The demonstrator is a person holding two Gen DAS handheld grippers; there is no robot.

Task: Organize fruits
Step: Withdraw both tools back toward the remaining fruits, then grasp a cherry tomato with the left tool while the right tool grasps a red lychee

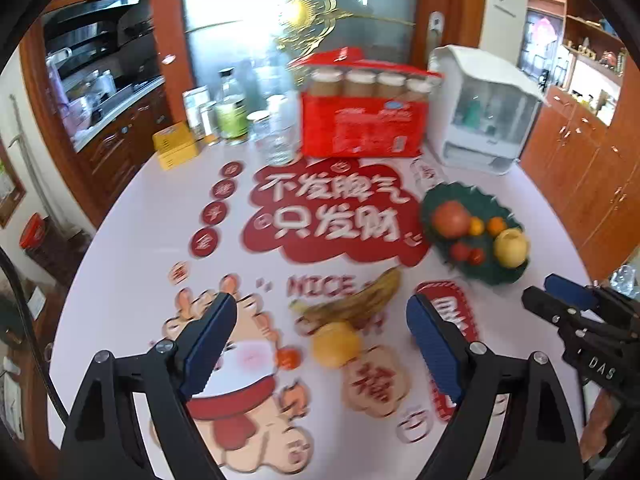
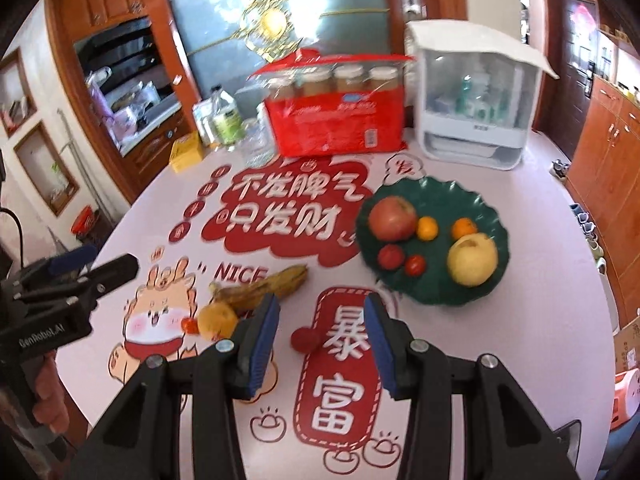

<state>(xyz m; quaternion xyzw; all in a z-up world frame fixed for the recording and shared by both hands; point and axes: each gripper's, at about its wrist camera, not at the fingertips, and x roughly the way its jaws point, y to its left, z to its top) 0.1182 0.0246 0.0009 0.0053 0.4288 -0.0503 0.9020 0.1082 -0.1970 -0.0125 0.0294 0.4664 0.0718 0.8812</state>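
A dark green plate (image 2: 486, 280) (image 1: 440, 196) holds a red apple (image 2: 393, 217), a yellow pear (image 2: 472, 260), two small oranges and two small tomatoes. On the table lie a spotted banana (image 1: 354, 302) (image 2: 260, 286), an orange (image 1: 336, 344) (image 2: 218, 320), a small tomato (image 1: 288, 358) beside it, and a red tomato (image 2: 303, 339). My left gripper (image 1: 320, 336) is open above the orange and banana. My right gripper (image 2: 322, 328) is open, empty, with the red tomato between its fingers' line.
A red box of jars (image 2: 340, 120), a white cabinet (image 2: 476, 108), bottles, glass jars (image 1: 276, 136) and a yellow box (image 1: 176, 146) stand along the table's far side. The right gripper also shows in the left wrist view (image 1: 560, 300).
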